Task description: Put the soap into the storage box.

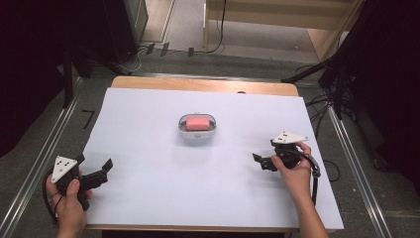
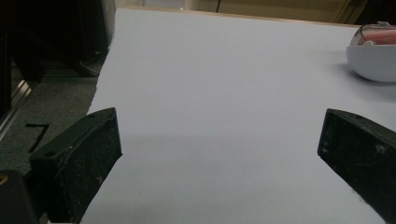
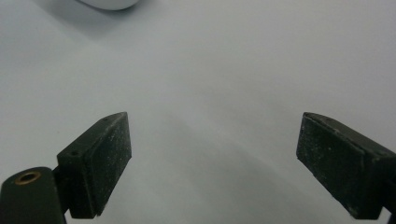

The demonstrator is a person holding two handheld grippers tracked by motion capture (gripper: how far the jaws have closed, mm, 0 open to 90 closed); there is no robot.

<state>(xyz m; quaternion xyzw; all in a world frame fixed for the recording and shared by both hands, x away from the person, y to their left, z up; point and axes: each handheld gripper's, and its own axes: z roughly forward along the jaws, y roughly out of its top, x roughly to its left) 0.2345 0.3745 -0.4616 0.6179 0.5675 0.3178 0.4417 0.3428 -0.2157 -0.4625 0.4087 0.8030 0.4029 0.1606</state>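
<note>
A small white dish (image 1: 184,130) stands in the middle of the table with a pink block (image 1: 197,123) lying in it. My left gripper (image 1: 95,161) rests near the front left corner, open, with bare sheet between its jaws. My right gripper (image 1: 264,150) is at the right side, pointing left toward the dish, also open and holding nothing. In the left gripper view the left gripper (image 2: 219,128) has its jaws wide apart, with the dish (image 2: 373,63) and pink block (image 2: 380,37) far off at upper right. In the right gripper view the right gripper (image 3: 215,137) is open, and the dish (image 3: 109,3) peeks in at the top.
A white sheet (image 1: 148,188) covers most of the wooden table (image 1: 198,84). Metal rails (image 1: 44,153) run along the floor on both sides. Dark stands and cables (image 1: 322,104) crowd the far right, and a black cabinet (image 1: 124,20) stands behind the table.
</note>
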